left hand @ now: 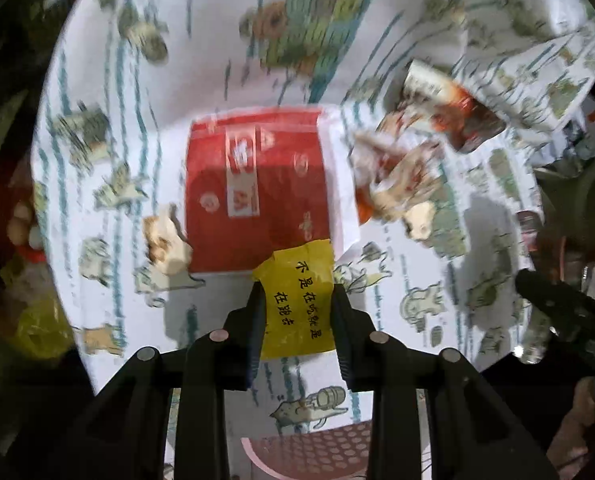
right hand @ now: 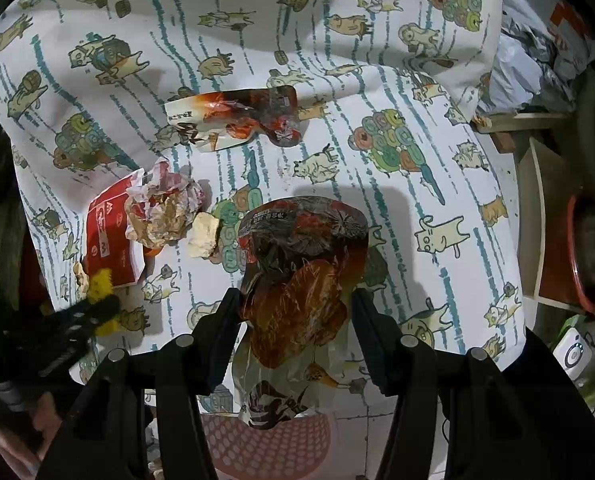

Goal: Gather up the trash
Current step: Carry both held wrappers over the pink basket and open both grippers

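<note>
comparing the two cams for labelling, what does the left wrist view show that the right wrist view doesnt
Only the left wrist view shows the black printed characters on the yellow wrapper, pinched in the left gripper.

Only the right wrist view shows the large red-brown snack bag between the right gripper jaws, and the crumpled grey bag off the table's edge.

Both show the red carton, the crumpled paper wrapper, the cat-print tablecloth and the pink basket below.
</note>
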`<action>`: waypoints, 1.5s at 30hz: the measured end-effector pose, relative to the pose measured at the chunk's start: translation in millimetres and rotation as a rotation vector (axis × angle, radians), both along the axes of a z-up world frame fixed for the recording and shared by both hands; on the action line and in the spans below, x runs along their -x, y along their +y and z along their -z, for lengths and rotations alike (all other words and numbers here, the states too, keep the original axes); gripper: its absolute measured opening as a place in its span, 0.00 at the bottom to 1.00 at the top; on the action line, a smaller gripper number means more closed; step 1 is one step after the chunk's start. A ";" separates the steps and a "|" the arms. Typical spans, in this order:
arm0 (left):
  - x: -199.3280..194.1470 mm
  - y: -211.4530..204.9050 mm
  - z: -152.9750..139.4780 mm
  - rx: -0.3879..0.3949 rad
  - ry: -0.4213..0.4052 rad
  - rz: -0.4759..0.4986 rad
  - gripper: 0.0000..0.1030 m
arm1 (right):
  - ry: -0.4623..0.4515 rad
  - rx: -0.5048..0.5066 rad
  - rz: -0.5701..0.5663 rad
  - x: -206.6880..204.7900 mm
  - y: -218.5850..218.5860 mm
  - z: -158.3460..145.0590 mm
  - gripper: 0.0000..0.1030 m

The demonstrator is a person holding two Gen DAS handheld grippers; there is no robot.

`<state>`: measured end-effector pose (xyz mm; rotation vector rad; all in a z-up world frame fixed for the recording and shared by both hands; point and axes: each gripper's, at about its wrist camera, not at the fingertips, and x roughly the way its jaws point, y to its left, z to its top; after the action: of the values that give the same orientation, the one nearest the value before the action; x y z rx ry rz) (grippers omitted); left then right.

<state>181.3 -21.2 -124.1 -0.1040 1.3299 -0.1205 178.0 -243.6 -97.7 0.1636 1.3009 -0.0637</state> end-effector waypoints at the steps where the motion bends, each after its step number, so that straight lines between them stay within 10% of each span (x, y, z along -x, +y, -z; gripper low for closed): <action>1: 2.8 2.5 -7.4 0.012 -0.010 0.000 0.29 | -0.001 0.002 -0.006 0.3 0.8 -0.4 0.56; 12: 61.6 30.4 -78.7 0.036 -0.149 0.032 0.29 | -0.179 -0.077 -0.151 44.4 30.7 -47.5 0.57; 20: 109.9 31.9 -77.7 0.066 -0.150 0.019 0.29 | -0.165 -0.123 -0.260 101.3 65.8 -53.4 0.57; 34: 110.0 25.7 -51.8 0.048 -0.074 0.024 0.29 | 0.227 -0.104 -0.315 145.8 99.9 80.7 0.59; 45: 102.1 24.4 -21.5 0.003 0.005 0.018 0.29 | 0.227 0.005 -0.255 136.4 96.4 147.7 0.75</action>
<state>79.2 3.2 -102.5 -0.0953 1.3363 -0.1375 41.5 -147.2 -245.4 -0.0159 1.5380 0.1360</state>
